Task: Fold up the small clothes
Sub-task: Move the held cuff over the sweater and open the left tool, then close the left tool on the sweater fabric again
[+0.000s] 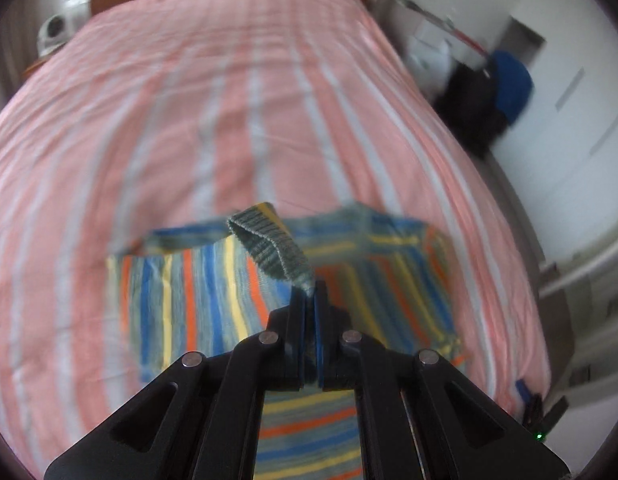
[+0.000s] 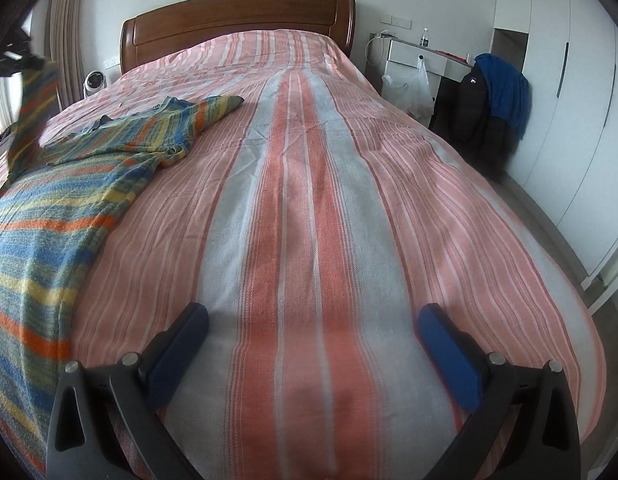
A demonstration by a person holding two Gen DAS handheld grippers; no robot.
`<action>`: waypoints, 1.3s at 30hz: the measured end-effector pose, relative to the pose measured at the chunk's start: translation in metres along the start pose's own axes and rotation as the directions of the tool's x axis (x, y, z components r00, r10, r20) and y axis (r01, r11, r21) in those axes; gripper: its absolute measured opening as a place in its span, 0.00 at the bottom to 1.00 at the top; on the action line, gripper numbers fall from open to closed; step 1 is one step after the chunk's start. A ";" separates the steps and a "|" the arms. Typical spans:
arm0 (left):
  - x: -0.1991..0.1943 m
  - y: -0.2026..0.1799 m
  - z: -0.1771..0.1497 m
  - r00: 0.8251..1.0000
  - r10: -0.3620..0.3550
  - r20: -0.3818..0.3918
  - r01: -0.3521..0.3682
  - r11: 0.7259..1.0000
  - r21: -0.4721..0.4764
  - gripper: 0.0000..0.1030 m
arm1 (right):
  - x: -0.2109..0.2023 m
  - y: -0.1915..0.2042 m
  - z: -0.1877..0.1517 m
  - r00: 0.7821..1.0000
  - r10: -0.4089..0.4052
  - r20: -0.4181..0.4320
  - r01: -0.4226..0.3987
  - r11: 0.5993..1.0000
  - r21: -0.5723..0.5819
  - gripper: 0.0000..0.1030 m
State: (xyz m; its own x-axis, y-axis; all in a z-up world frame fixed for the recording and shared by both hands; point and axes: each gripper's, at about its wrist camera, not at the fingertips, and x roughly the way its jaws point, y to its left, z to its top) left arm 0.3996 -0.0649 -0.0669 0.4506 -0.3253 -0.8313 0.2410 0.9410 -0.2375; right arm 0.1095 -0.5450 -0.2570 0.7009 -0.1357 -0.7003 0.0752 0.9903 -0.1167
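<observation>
The sweater [image 1: 189, 300] cuff [image 1: 269, 244] is being pinched by the left gripper [image 1: 309, 292], over the sweater lying across the bed [image 1: 269, 100]; the right gripper [image 2: 313, 316] is being held open, farther away.

The left gripper [image 1: 309, 292] is black plastic, with angular linkage arms joined by round silver pivot pins [image 1: 269, 337] and triangular cut-outs beside them; its two flat fingers carry blue pads. The right gripper [image 2: 315, 320] is the same build: dark arms, silver pins, thick blue rounded pads [image 2: 449, 354].
</observation>
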 end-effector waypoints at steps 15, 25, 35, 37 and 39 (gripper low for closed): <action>0.004 0.110 -0.048 0.983 0.180 -0.021 -0.181 0.963 -0.199 0.74 | 0.002 -0.002 0.002 1.000 0.007 0.005 -0.007 1.000 -0.003 1.00; 0.009 0.152 -0.128 0.959 0.280 -0.041 -0.280 0.917 -0.283 0.50 | 0.003 -0.001 0.002 1.000 0.004 0.006 -0.004 1.000 -0.005 1.00; 0.031 0.097 -0.139 0.973 0.231 -0.007 -0.231 0.972 0.041 0.15 | 0.003 -0.001 0.002 1.000 0.003 0.006 -0.003 1.000 -0.005 1.00; 0.029 0.099 -0.143 0.948 0.312 0.063 -0.313 0.950 0.009 0.04 | 0.003 -0.001 0.002 1.000 0.004 0.006 -0.004 1.000 -0.005 1.00; 0.023 0.114 -0.148 0.945 0.310 0.101 -0.304 0.950 -0.073 0.03 | 0.003 -0.002 0.002 1.000 0.003 0.006 -0.003 1.000 -0.006 1.00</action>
State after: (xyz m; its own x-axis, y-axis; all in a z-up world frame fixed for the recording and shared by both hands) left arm 0.3101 0.0486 -0.1874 0.5878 -0.0253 -0.8086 0.0293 0.9995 -0.0100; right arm 0.1131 -0.5470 -0.2574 0.7056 -0.1321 -0.6962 0.0688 0.9906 -0.1183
